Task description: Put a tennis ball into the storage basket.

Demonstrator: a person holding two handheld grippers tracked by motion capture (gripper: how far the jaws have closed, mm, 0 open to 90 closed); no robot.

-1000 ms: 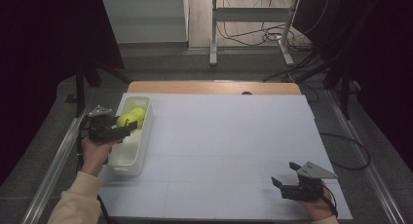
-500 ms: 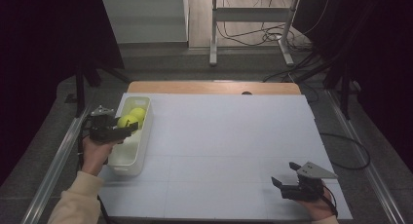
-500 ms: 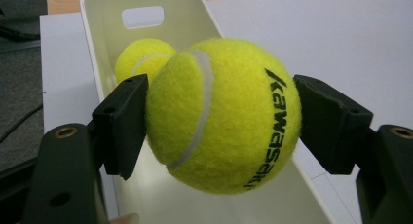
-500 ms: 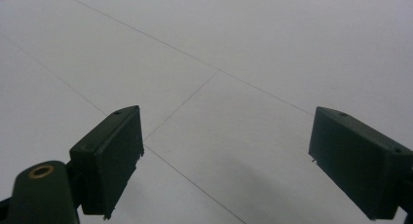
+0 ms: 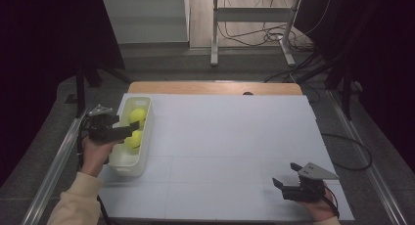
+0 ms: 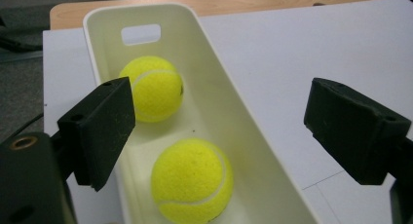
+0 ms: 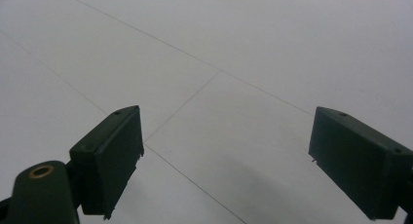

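A white oblong bin [image 5: 145, 137] stands at the table's left with two yellow tennis balls in it, one at the far end [image 5: 138, 115] and one nearer [image 5: 133, 139]. My left gripper [image 5: 128, 129] hovers over the bin's left rim; its jaws have just been opening and are open now. In the left gripper view the near ball [image 6: 192, 180] lies free on the bin [image 6: 229, 117] floor below the left gripper [image 6: 224, 112], with the far ball [image 6: 152, 87] behind it. My right gripper [image 5: 284, 176] rests open at the front right, nothing between its jaws [image 7: 226, 136].
A white sheet [image 5: 230, 142] covers the table, with a wooden edge [image 5: 215, 87] at the back. Metal rails run along both sides. Cables and a metal stand [image 5: 252, 34] are on the floor beyond the table.
The left gripper's jaws have spread apart and let go of a tennis ball, which now lies lower in the bin, nearer the person. The right gripper has not moved.
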